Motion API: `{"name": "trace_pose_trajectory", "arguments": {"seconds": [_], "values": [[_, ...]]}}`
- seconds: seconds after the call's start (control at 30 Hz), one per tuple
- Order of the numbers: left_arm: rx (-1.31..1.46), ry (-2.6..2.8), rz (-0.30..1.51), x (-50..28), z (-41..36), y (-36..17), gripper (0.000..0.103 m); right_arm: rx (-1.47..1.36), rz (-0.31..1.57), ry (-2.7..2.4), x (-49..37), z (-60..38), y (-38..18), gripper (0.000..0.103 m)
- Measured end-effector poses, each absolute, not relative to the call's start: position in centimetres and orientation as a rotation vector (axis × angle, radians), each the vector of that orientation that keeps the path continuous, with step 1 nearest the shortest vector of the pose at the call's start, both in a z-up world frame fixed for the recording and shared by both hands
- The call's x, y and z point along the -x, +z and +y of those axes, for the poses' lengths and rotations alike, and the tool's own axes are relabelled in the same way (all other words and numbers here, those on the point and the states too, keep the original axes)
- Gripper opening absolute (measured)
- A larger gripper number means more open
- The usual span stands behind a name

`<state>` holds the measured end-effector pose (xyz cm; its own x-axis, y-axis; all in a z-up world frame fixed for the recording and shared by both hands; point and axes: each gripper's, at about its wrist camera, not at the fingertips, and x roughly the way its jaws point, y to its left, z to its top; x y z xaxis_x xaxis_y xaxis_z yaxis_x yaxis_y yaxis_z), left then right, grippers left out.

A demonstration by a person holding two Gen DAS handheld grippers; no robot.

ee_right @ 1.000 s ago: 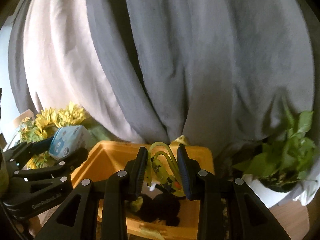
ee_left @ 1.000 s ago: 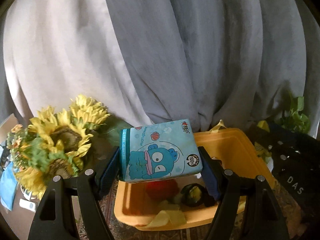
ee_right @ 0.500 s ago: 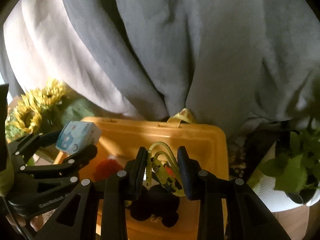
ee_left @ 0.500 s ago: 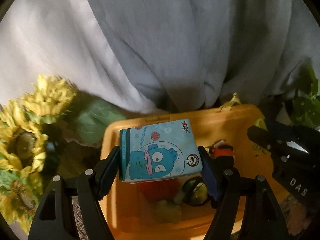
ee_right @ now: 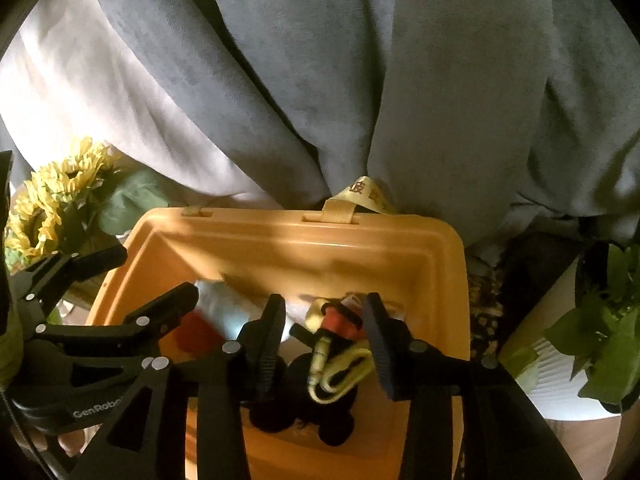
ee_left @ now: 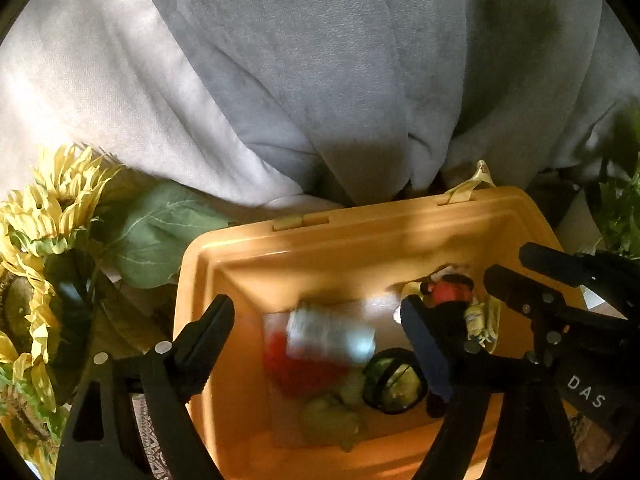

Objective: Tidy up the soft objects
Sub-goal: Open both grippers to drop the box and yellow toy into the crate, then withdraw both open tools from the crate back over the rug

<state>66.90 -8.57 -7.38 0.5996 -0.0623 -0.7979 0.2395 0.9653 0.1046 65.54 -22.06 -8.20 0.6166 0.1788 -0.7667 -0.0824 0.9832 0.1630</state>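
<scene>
Grey curtain (ee_left: 320,80), soft heavy folds, fills my background. Orange plastic bin (ee_left: 360,232), rounded rectangle, smooth walls, sits below both claws. My left gripper (ee_left: 316,332) opening wide, glossy blue tissue pack (ee_left: 330,336) blurred between jaws, untouched, inside bin. My right gripper (ee_right: 324,330) opening, yellow strap toy (ee_right: 336,368) with red cap loose between pads, over bin. Papery sunflowers (ee_left: 48,216) left.

The desk shows only in slivers: a patterned cloth (ee_left: 146,436) covers it just left of the orange bin (ee_left: 208,280), which rests on it. Left of the bin lie sunflowers (ee_left: 52,216) with a broad green leaf. Right of the bin stands a white pot (ee_right: 556,376) of green plant.
</scene>
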Motion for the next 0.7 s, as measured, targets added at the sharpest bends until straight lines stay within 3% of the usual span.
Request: {"name": "trace_pose_trajectory", "arguments": {"seconds": [0.7], "values": [[-0.209, -0.026, 0.699, -59.2, -6.3, -2.5, 0.097, -0.124, 0.799, 0.113, -59.8, -22.6, -4.2, 0.044]]}}
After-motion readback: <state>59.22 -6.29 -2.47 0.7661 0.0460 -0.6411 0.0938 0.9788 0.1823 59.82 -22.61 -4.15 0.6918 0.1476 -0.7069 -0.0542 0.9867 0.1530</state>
